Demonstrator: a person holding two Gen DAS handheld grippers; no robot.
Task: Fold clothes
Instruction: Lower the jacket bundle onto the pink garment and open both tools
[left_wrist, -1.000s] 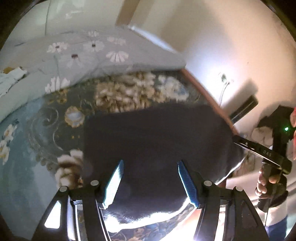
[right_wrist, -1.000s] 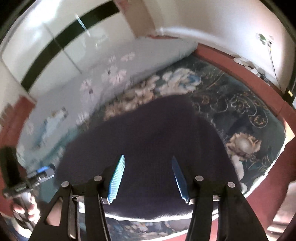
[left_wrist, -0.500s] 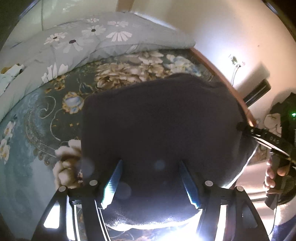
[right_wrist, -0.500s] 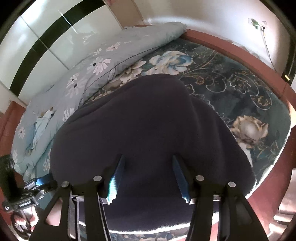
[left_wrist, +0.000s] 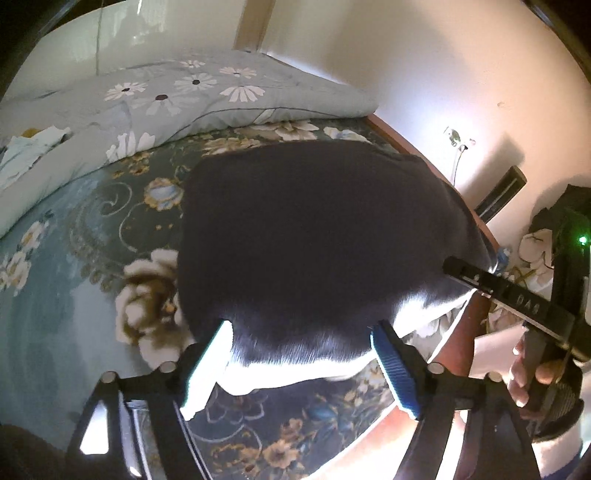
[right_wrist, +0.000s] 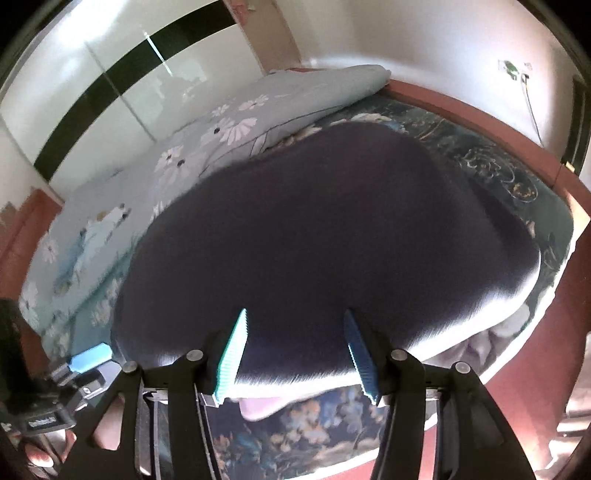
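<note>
The dark navy fleece garment (left_wrist: 317, 236) on the floral bedspread (left_wrist: 92, 236) is soft, light, limp — grip its near hem corners. Left hand-held gripper (left_wrist: 301, 363) and right hand-held gripper (right_wrist: 295, 350) both gape wide — empty.

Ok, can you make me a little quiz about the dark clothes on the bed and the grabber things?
1. True or false: both grippers' jaws are spread apart.
2. What lies under the dark garment? A) flowered bedspread B) wooden floor C) glass table
3. Fill in: the grey quilt has white ____ printed on it.

Key: 1 true, for the left gripper and right gripper. 2 A. 3 daisies.
</note>
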